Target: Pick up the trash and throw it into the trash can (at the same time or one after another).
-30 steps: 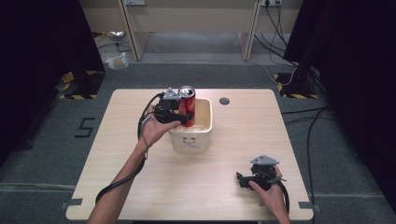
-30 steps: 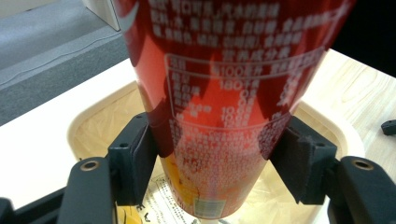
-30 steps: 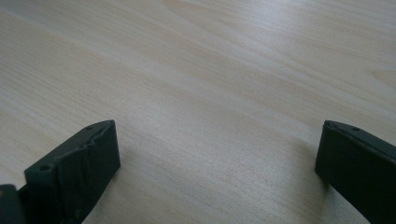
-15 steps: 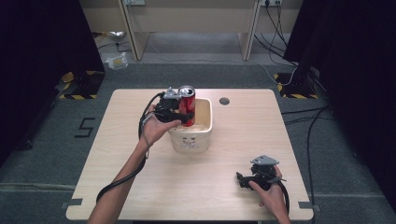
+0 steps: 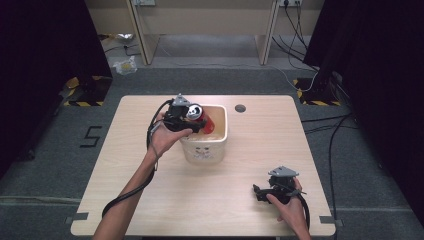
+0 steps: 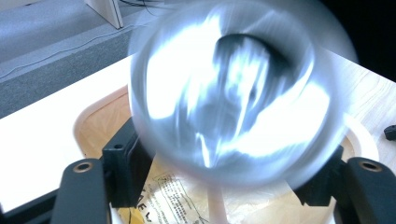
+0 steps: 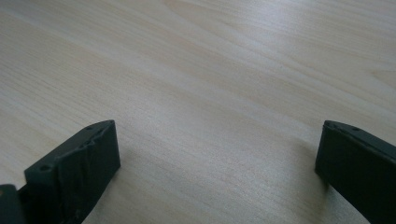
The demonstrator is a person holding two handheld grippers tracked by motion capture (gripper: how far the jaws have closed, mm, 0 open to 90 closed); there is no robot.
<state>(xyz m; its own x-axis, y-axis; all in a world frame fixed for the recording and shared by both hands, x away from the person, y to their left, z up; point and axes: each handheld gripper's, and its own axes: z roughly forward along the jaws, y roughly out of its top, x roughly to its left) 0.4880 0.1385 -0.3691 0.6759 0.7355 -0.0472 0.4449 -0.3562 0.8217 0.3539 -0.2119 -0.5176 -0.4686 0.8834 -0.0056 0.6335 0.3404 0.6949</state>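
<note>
Now the left gripper holds a red can tilted over the white tub; a loose grip could drop it sideways. Right gripper rests wide open on the table.

The red can has a shiny silver top and is tipped over on its side, with the top facing up and to the left. It is over the open white tub, at the tub's left rim. In the left gripper view the can's round top looks big and blurry.
</note>
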